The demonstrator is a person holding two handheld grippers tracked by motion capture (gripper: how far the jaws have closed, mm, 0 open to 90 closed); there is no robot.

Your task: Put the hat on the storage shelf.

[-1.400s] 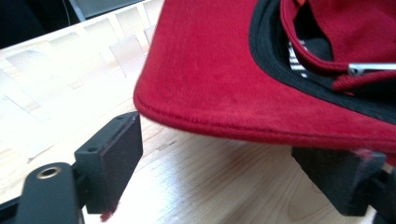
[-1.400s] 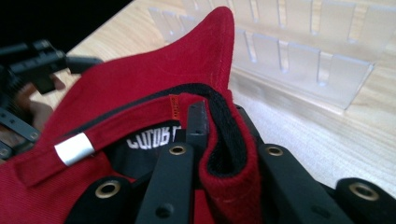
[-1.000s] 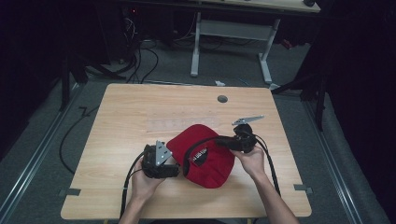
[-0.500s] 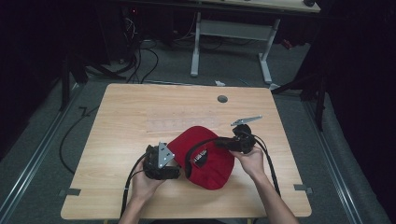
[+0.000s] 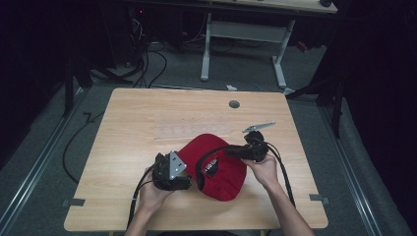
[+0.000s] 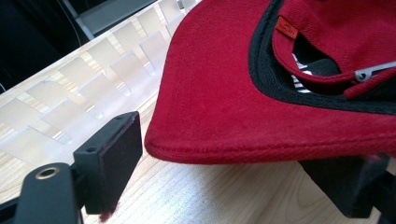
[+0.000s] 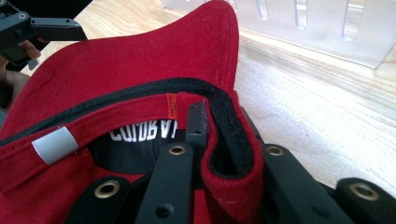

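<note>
Red cap (image 5: 219, 164) lay upside down at the near middle of the wooden table (image 5: 137, 113), a gripper at each side.

Right gripper (image 7: 224, 154) was clamped on the cap's rear edge, red fabric and black sweatband (image 7: 140, 91) folded between its jaws. Left gripper (image 6: 233, 163) sat at the cap's left with jaws spread wide, the brim (image 6: 261, 116) lying in the gap, apparently untouched by either pad. A clear slotted plastic piece (image 5: 189, 131) lay on the table just beyond the cap. A small metal buckle (image 6: 373, 71) showed on the back strap.
</note>
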